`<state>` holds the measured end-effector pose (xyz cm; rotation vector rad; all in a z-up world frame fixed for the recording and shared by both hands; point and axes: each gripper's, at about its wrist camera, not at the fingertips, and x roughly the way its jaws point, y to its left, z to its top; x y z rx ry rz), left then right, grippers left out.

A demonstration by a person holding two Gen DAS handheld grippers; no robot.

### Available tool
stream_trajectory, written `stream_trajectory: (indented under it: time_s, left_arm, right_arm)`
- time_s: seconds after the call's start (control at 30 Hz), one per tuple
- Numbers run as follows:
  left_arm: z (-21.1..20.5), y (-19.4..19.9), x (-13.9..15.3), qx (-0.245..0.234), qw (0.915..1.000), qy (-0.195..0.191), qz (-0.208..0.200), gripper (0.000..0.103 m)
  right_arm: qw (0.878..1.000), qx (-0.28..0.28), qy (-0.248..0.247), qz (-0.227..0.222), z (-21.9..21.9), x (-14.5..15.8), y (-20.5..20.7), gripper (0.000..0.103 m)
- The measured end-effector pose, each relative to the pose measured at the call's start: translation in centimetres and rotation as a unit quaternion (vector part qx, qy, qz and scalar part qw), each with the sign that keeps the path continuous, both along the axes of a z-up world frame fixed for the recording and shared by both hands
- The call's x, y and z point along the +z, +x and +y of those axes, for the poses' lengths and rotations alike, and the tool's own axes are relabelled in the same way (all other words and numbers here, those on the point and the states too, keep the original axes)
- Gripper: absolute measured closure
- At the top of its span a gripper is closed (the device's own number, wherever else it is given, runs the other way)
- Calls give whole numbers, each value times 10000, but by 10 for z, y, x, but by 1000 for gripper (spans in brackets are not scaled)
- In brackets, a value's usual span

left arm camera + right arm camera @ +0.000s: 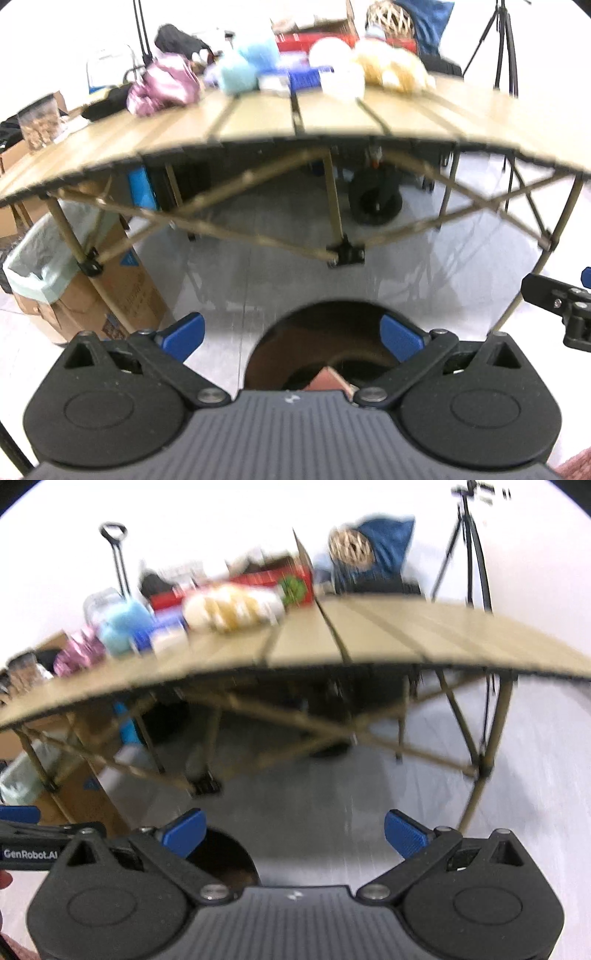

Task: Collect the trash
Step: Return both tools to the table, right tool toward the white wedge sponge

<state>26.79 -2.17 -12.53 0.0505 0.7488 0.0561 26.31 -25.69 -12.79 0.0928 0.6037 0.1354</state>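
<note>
A dark round bin [321, 343] stands on the floor just under my left gripper [291, 338], which is open with nothing between its blue pads [184, 336]. A pinkish-brown scrap [328, 380] lies inside the bin. In the right wrist view the same bin [221, 860] shows at the lower left, beside my open, empty right gripper [295, 830]. A slatted tan folding table [332, 118] stands ahead. At its far side are a crumpled pink bag [162, 86], a light blue plush [240, 70] and a yellow plush [391, 70], all blurred.
A cardboard box lined with a pale green bag [44, 258] stands left of the table's legs. The crossed table frame [343, 253] reaches low over the grey floor. A tripod [506, 44] stands at the back right. Boxes and a blue bag [384, 542] sit behind the table.
</note>
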Motion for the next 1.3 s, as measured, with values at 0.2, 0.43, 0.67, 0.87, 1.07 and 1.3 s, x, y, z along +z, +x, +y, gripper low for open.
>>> stream_trajectory:
  time_s: [0.2, 0.43, 0.67, 0.87, 1.07, 1.3]
  left_arm:
    - [13, -13, 36, 130, 9972, -7, -736, 0]
    - [23, -6, 71, 199, 9911, -36, -1316, 0]
    - [50, 12, 100, 623, 9819, -135, -1781, 0]
    - [78, 37, 108, 974, 9769, -195, -1892, 0]
    - [98, 64, 108, 1189, 9749, -107, -1877, 0]
    - [116, 93, 110, 1247, 9755, -152, -1805, 0]
  right_arm:
    - [9964, 261, 201, -783, 5, 30, -12, 0]
    - [9883, 566, 312, -1385, 23, 66, 2, 0]
    - [9809, 819, 438, -1711, 48, 92, 33, 0]
    - [9811, 920, 353, -1665, 77, 95, 72, 0]
    - [9861, 952, 459, -1280, 102, 87, 116, 1]
    - [9890, 931, 184, -1137, 126, 75, 145, 14]
